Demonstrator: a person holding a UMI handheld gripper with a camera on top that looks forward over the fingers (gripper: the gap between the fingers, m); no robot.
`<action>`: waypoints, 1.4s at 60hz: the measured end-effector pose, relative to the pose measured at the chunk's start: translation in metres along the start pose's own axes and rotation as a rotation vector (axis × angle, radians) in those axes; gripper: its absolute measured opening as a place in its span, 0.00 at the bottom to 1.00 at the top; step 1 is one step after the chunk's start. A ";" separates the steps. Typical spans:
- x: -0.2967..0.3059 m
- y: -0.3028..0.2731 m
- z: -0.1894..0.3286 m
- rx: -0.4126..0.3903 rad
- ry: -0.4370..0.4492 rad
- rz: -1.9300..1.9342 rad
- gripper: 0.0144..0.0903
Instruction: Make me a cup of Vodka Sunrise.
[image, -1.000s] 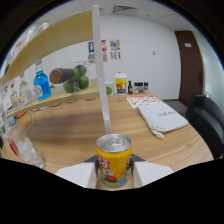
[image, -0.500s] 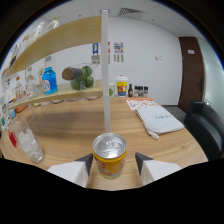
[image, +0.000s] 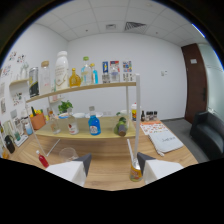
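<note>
Claw (image: 111, 167): bottom centre of frame; two pale fingers spread wide, nothing between them, nothing held.
Orange can (image: 135, 171): stands on the table just inside the right finger, not pressed by both fingers; looks to be the juice part of the drink, though the label cannot be read.
Clear cup (image: 67, 153): lower left of centre, on the table just beyond the left finger; looks empty as far as can be told.
Red-tipped item (image: 42, 159): lower left, lying on the table near the cup; kind unclear.
Table (image: 110, 150): wooden, runs across the lower middle of the frame.
Blue bottle (image: 94, 125): centre, farther back on the table among small jars and a dark bottle.
Papers (image: 162, 140): right of centre, flat on the table.
Shelf (image: 75, 90): upper left, carrying tall bottles, one white and one amber.
Far wall: posters at centre, dark door on the right.
Progress: judged early; no drink mixed in sight. Left to do: vodka, juice and syrup into the cup.
</note>
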 end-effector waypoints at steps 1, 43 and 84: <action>-0.005 0.000 -0.001 0.000 -0.005 0.001 0.94; -0.202 -0.014 0.010 0.020 -0.163 -0.022 0.94; -0.244 -0.035 0.183 0.027 0.018 -0.065 0.30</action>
